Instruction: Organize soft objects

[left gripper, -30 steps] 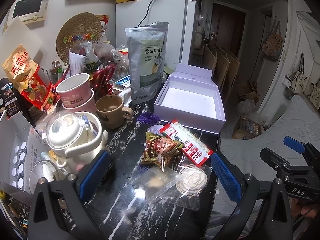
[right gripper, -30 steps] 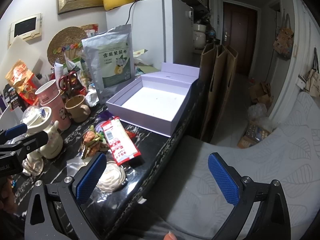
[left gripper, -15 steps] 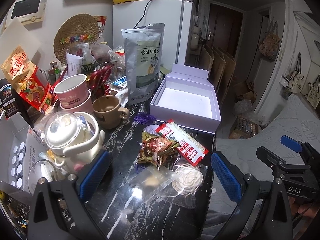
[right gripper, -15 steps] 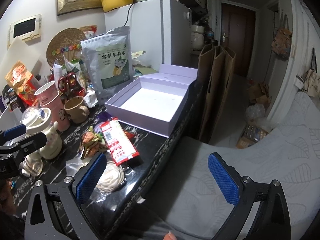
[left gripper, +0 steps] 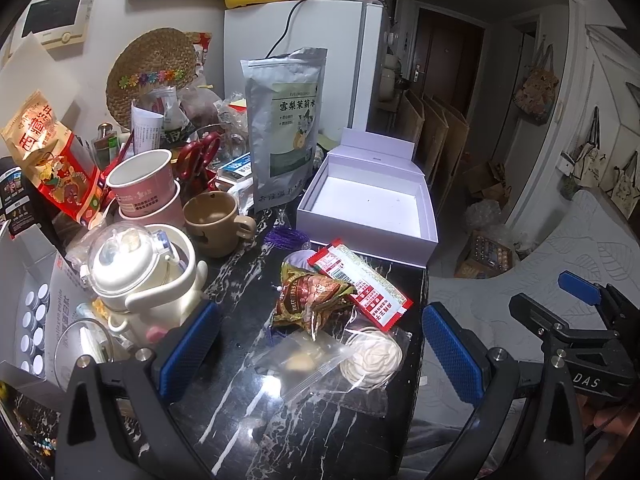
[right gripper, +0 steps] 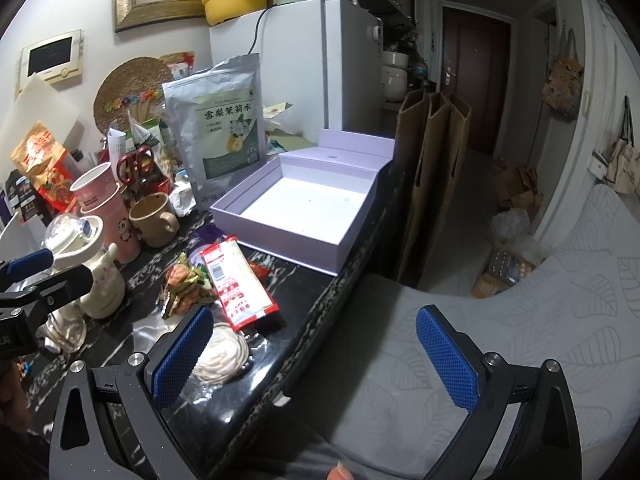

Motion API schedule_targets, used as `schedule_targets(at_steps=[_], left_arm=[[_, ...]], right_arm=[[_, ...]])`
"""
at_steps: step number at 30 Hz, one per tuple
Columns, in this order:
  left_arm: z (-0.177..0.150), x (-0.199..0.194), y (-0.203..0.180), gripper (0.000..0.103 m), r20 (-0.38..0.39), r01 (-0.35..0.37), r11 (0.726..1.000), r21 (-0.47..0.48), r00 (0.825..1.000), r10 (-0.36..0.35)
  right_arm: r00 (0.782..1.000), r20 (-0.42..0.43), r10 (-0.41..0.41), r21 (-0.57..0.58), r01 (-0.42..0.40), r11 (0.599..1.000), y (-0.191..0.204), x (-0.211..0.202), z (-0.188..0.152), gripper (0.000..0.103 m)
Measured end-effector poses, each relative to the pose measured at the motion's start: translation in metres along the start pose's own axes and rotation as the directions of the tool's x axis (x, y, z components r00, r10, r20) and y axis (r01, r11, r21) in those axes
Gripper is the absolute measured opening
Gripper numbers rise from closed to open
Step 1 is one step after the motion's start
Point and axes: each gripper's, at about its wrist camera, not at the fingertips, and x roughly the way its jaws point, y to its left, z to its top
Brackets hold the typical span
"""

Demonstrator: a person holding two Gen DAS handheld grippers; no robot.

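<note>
The black marble table point(left gripper: 304, 412) is carrying a lavender box point(left gripper: 368, 204) lying open, and 4 snack packets point(left gripper: 340, 312) are sitting just before it. The left claw point(left gripper: 320, 344) and right claw point(right gripper: 316, 352) are both hovering, jaws apart.

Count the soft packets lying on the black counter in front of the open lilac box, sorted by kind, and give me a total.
Red and white sachet: 1
Brown and gold foil snack packet: 1
Clear bag with a small pale piece: 1
Clear bag with a cream coil: 1
Total: 4, all outside the lilac box.
</note>
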Motion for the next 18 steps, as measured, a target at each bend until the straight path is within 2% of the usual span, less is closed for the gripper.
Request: schedule_targets(at_steps=[18], left_arm=[[0.0005,-0.0034,-0.0059,0.103,0.009,0.0,1.0,0.013,1.0,0.0]], right_arm=[[1.0,0.004,0.006,-0.003,-0.006,1.0,0.0011,-0.0031,0.0004,0.103]])
